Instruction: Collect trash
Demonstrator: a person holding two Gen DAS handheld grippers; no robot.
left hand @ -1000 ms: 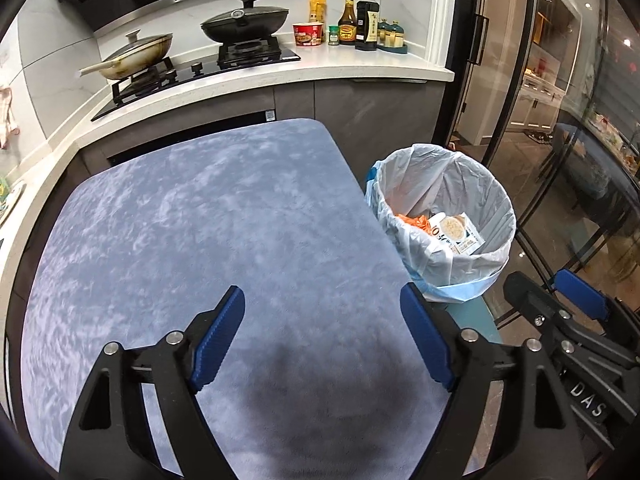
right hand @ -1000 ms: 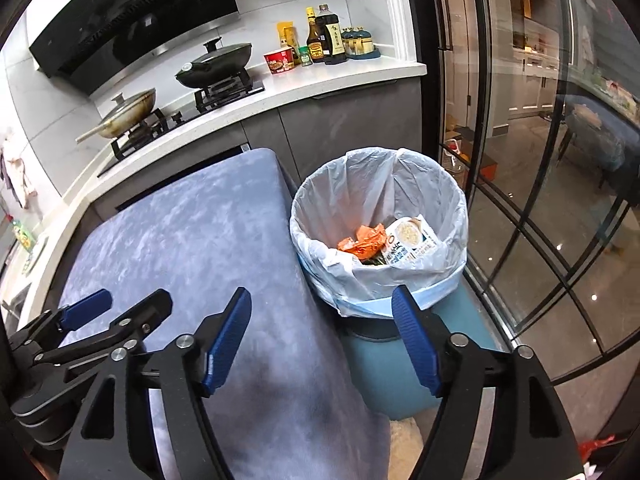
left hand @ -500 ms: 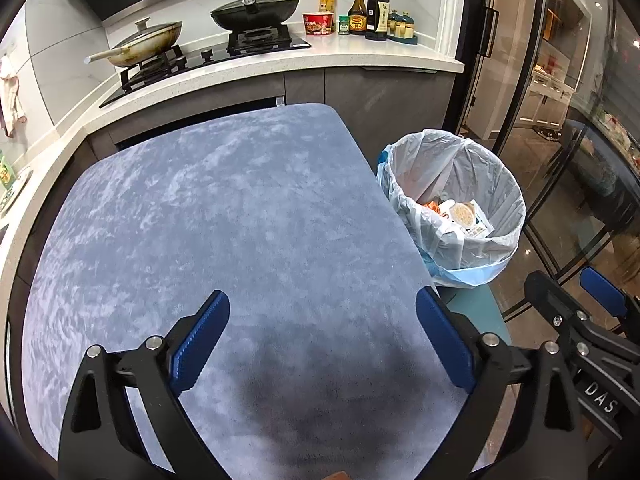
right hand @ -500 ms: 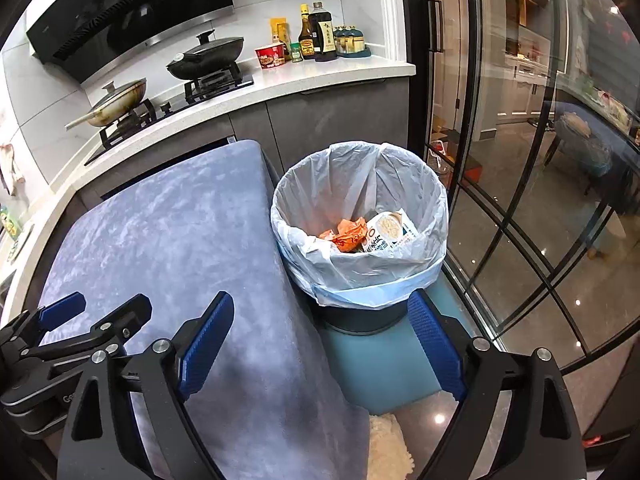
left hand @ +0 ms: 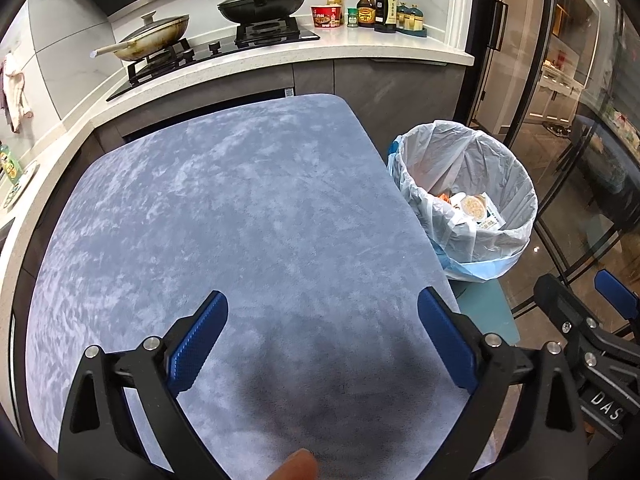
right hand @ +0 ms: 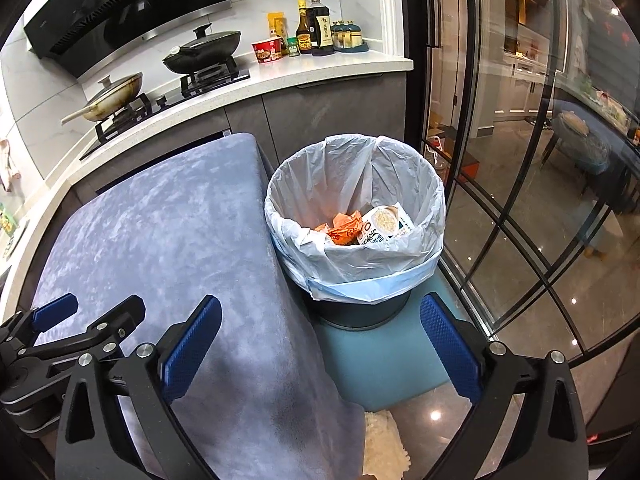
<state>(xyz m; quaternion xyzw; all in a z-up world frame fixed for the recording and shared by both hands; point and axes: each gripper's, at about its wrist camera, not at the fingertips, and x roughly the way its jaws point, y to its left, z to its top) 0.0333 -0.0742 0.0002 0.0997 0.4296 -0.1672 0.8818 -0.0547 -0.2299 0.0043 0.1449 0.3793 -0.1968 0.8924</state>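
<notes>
A bin lined with a pale blue bag (right hand: pixel 356 208) stands on a teal stool (right hand: pixel 384 360) right of the table; it also shows in the left wrist view (left hand: pixel 464 200). Inside lie an orange wrapper (right hand: pixel 344 224) and a white food packet (right hand: pixel 384 224). My left gripper (left hand: pixel 322 340) is open and empty above the near part of the blue-grey table (left hand: pixel 224 208). My right gripper (right hand: pixel 320 344) is open and empty, over the table's right edge and the stool, short of the bin.
A kitchen counter (left hand: pixel 360 50) with two pans on a hob, bottles and an instant-noodle cup runs behind the table. Glass doors (right hand: pixel 520 160) stand to the right of the bin. A fingertip (left hand: pixel 296 466) shows at the bottom edge.
Both grippers have pulled back and risen from the bin and table, so both look smaller. Both stay open and empty.
</notes>
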